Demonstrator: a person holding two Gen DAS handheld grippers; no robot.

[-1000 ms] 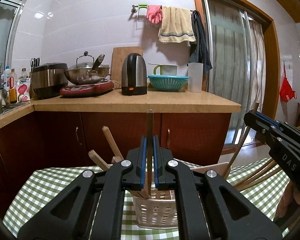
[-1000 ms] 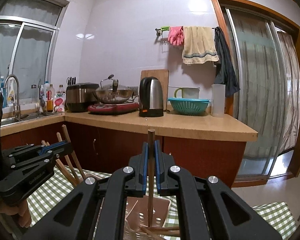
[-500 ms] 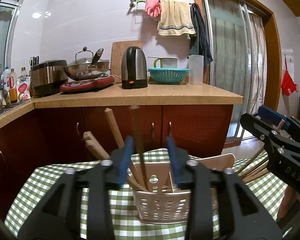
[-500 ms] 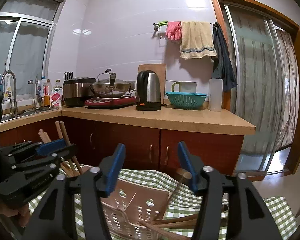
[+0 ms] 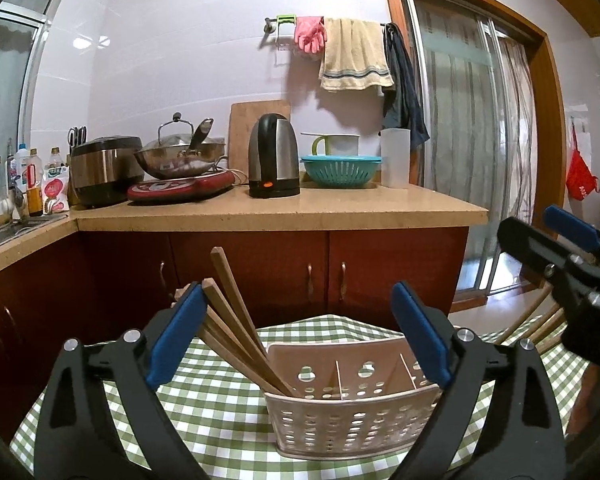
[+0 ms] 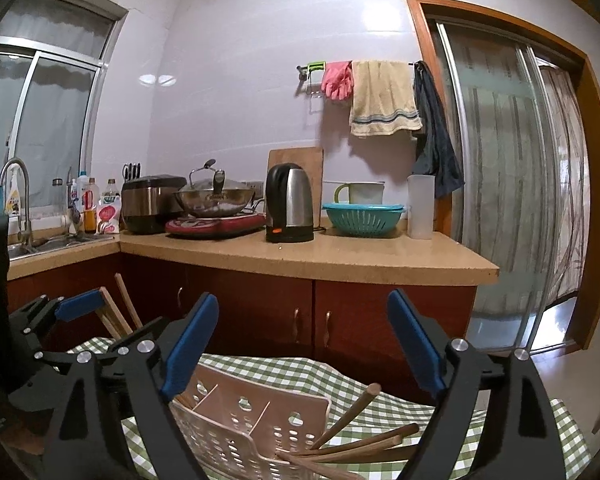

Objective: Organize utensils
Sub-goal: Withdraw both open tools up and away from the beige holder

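A white perforated utensil basket (image 5: 352,412) with dividers stands on the green checked tablecloth (image 5: 220,412). Several wooden chopsticks (image 5: 236,320) lean out of its left compartment, close beside my left gripper's left pad (image 5: 176,336). My left gripper (image 5: 298,336) hangs over the basket, its jaws wide and still opening, and nothing is pressed between them. In the right wrist view, the basket (image 6: 252,416) holds more chopsticks (image 6: 360,440) that slant out to the right. My right gripper (image 6: 302,344) is above it, jaws also opening, with nothing between them. Each gripper shows at the edge of the other's view, the right gripper (image 5: 560,256) and the left gripper (image 6: 80,308).
Behind the table runs a kitchen counter (image 5: 280,212) over dark red cabinets. It carries a kettle (image 5: 274,162), a wok (image 5: 180,156), a rice cooker (image 5: 100,168) and a teal colander (image 5: 340,170). A sink (image 6: 32,244) is at the left. A sliding glass door (image 6: 500,200) is at the right.
Both grippers were shut on an upright chopstick each. Both have opened wide, and the chopsticks have dropped into the basket, one leaning left, the other right.
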